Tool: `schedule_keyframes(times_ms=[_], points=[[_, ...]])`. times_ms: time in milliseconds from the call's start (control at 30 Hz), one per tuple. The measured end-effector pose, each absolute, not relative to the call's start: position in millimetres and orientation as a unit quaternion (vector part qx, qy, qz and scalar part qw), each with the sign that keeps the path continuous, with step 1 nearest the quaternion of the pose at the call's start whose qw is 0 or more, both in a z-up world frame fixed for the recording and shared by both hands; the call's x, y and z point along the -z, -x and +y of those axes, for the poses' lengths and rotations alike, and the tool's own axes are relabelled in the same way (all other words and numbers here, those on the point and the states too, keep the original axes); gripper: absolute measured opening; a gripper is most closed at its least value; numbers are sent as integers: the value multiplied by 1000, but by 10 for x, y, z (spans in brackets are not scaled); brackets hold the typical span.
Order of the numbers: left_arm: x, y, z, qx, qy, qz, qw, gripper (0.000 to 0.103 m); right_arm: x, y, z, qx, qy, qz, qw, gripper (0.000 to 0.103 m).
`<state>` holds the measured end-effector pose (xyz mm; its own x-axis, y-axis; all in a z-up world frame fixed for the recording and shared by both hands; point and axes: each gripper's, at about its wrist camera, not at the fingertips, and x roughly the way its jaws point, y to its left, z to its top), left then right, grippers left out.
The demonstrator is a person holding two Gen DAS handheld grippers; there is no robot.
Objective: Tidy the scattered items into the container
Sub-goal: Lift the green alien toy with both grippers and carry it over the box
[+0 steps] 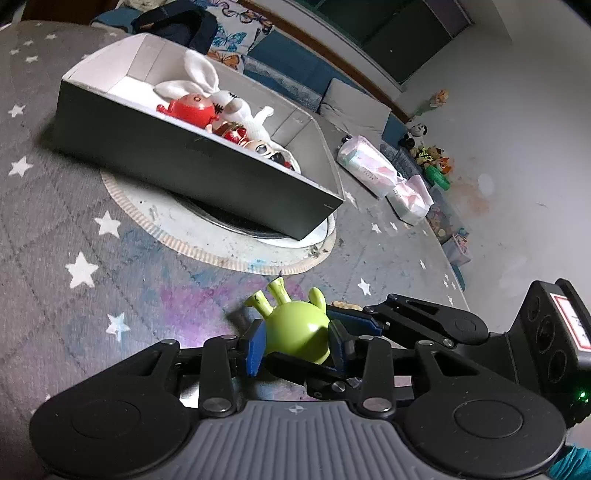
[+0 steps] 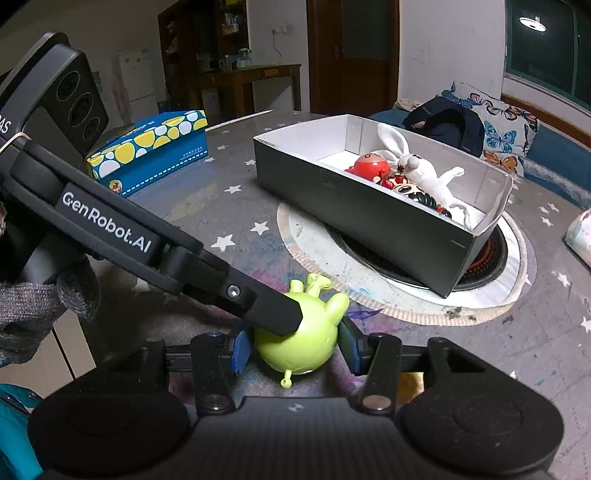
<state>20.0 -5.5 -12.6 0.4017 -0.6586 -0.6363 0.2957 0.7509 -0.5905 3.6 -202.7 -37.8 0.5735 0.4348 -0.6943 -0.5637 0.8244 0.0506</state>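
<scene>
Green toy (image 1: 301,332) sits on tabletop, just short of box (image 1: 207,173), between left gripper (image 1: 295,345) fingers, pads touching both sides: gripping, not lifted. Box near tabletop middle holds white rabbit (image 1: 221,96), red toy (image 1: 192,109), more; most tidying looks done.

Right wrist view: right gripper (image 2: 293,349) fingers also flank green toy (image 2: 299,339), contact unclear. Adds blue tissue box (image 2: 155,155) toward far-left edge, gloved hand (image 2: 37,306); left view alone shows nappy packs (image 1: 384,173).

Grey star-patterned tablecloth (image 2: 229,192), butterfly cushion (image 2: 498,125), dark wooden door (image 2: 351,55), white fridge (image 2: 136,77), lit ceiling lamp (image 2: 532,22)
</scene>
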Motion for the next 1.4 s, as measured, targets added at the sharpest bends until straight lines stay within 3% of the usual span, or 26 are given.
schedule_keyframes(times_ms=[467,900,1400], points=[[-105,-265,4,297,199,437,825,40,171,-84,-1981,-287,108,337,890,49],[-548,-920,-94,301,189,377,855,40,-233,-689,-2008,-261,119,276,917,49],[-244,-2038,-484,308,209,392,841,40,-23,-1770,-2383,-214,85,308,923,49]])
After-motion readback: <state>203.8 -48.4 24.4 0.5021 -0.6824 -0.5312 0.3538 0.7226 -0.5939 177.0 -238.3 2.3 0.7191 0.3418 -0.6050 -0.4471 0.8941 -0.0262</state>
